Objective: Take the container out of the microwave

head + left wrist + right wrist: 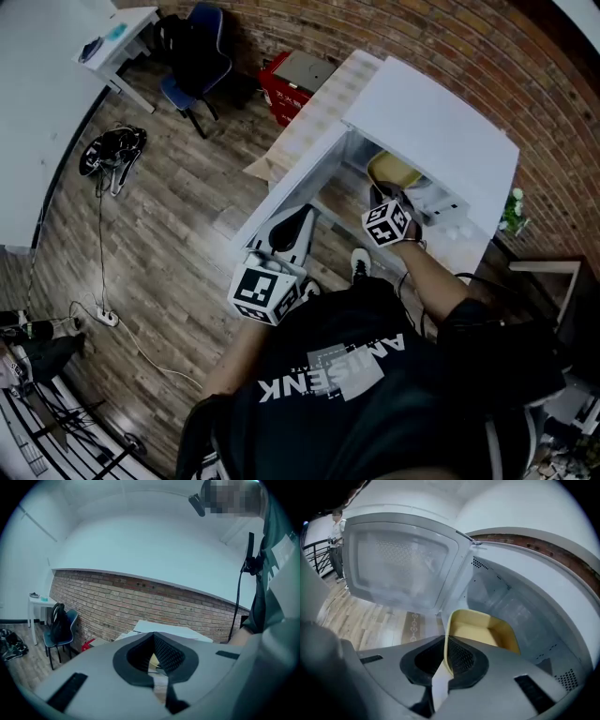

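Container, a shallow yellow plastic tub (483,631), sits inside the white microwave (441,131), centre-right of frame. Its long side runs away from the right gripper (446,656), jaws clamped on the near left rim. Farther off, lower left, is the left gripper (153,660) – jaws together, nothing btw them. Only the right gripper view shows the clamp – head view doesn't.

The left gripper (153,637) is shown from behind, its grey jaws brought together at the tips, with nothing gripped between the dark ribbed pads (171,654). Beyond the tips, the white top of the microwave (173,631) is seen against a brick wall (140,602). At the left, a blue chair (65,637) with a black backpack (57,618) on it is set beside a small white table (40,603) on a wooden floor (23,660). A dark sleeve (276,583) and a black cable (238,602) are seen at the right.
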A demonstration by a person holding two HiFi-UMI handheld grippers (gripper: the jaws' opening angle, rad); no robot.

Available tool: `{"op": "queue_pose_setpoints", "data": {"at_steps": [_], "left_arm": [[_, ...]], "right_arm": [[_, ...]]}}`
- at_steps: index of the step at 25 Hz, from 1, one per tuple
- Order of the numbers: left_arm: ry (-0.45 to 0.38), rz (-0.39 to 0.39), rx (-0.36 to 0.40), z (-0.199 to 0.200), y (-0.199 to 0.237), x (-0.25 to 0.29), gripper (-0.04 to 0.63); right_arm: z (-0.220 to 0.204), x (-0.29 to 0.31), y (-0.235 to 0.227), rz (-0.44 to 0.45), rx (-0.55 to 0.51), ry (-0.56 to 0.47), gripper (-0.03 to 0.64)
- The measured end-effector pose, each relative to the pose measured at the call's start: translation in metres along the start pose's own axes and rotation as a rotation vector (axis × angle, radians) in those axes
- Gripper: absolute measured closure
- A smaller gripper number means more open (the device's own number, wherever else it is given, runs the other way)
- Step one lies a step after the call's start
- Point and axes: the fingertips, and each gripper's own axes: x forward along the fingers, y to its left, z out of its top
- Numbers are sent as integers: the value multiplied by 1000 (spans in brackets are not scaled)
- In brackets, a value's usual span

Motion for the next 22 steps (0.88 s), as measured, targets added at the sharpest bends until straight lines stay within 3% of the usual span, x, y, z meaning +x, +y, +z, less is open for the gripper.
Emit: {"op": "queue_pose_setpoints", "data": {"at_steps": [13,22], "left_arm": [[-10,-93,-29,11,7,-21,583],[-24,-136,-6,22,8,-25,583]], "right_arm": [[18,-61,60,89,65,-37,565],[44,-117,88,144,75,-78,566]]}}
